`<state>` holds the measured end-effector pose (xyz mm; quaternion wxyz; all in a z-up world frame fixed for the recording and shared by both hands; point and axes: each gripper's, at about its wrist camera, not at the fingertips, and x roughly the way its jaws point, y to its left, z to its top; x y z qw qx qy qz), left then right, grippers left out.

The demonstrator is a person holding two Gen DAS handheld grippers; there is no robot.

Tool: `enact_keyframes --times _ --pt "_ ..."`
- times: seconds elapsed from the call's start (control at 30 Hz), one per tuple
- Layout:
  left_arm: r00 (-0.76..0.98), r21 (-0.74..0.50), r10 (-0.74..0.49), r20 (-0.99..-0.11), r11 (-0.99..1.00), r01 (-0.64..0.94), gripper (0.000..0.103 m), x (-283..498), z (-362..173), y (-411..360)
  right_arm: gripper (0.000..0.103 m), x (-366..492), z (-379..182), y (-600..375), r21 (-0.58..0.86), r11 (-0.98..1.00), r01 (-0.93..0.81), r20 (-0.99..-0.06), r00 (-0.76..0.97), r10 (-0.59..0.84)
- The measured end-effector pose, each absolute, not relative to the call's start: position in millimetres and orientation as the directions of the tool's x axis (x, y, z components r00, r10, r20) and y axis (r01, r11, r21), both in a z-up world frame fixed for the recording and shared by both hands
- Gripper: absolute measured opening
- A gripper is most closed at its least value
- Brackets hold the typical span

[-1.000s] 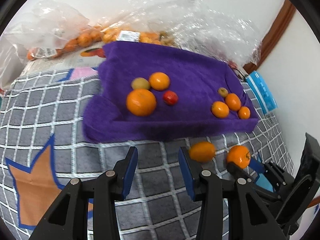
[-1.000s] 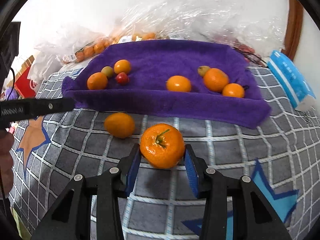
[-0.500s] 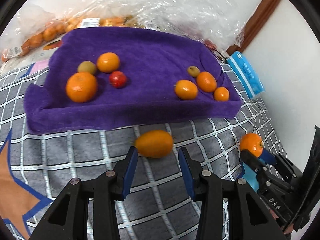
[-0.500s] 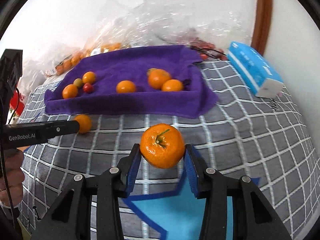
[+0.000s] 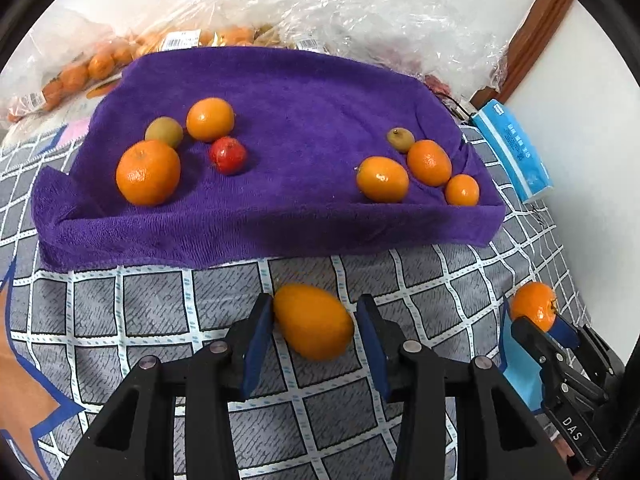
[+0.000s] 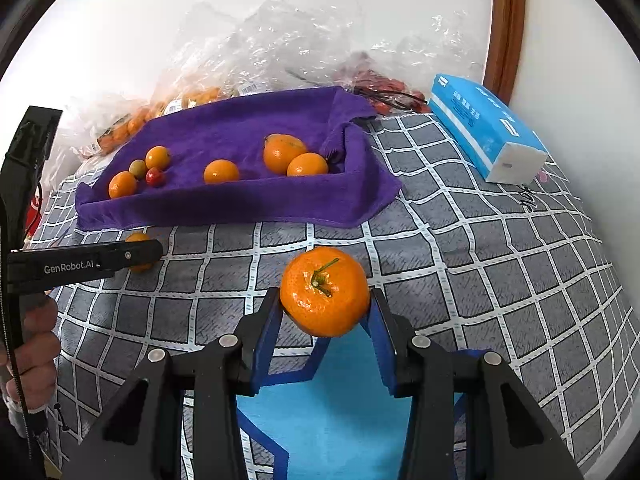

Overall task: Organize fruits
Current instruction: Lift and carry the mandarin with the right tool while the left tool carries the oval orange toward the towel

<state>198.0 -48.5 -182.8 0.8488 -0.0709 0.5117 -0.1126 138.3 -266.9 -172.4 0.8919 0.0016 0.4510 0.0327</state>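
An oval orange fruit lies on the grey checked cover in front of the purple towel. My left gripper straddles it, jaws closing; the left pad touches the fruit and a thin gap remains at the right pad. In the right wrist view the same fruit peeks out behind the left gripper's fingers. My right gripper is shut on a stemmed mandarin, held above the cover, also seen as the mandarin at the right. Two groups of several small fruits rest on the towel.
A blue tissue pack lies right of the towel near the wall. Crinkled plastic bags with more oranges pile up behind the towel. A person's hand holds the left gripper's handle at the left edge.
My left gripper has come over the oval fruit, which now lies between its jaws. My right gripper has carried the mandarin to the right, away from the towel's front.
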Motion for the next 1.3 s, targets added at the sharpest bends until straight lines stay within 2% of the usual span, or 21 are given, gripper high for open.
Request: enact_keyframes --times 0.03,0.4,1.3 --pt "0.452 -0.229 -0.259 -0.854 0.966 0.121 0.036 197.5 -183.2 -49.7 0.043 138.3 -172.5 -267.1 0.032 0.998 -0.057 -0.805 0.591 0.06" --pt "0.476 -0.241 -0.274 -0.835 0.962 0.131 0.036 180.7 -165.5 -36.7 0.043 129.5 -156.5 -253.6 0.031 0.997 -0.073 -0.786 0.615 0.07" --pt "0.641 -0.252 -0.258 -0.723 0.962 0.103 0.036 156.0 -68.3 16.0 0.043 126.7 -62.2 -195.9 -0.001 0.985 -0.171 -0.655 0.745 0.129"
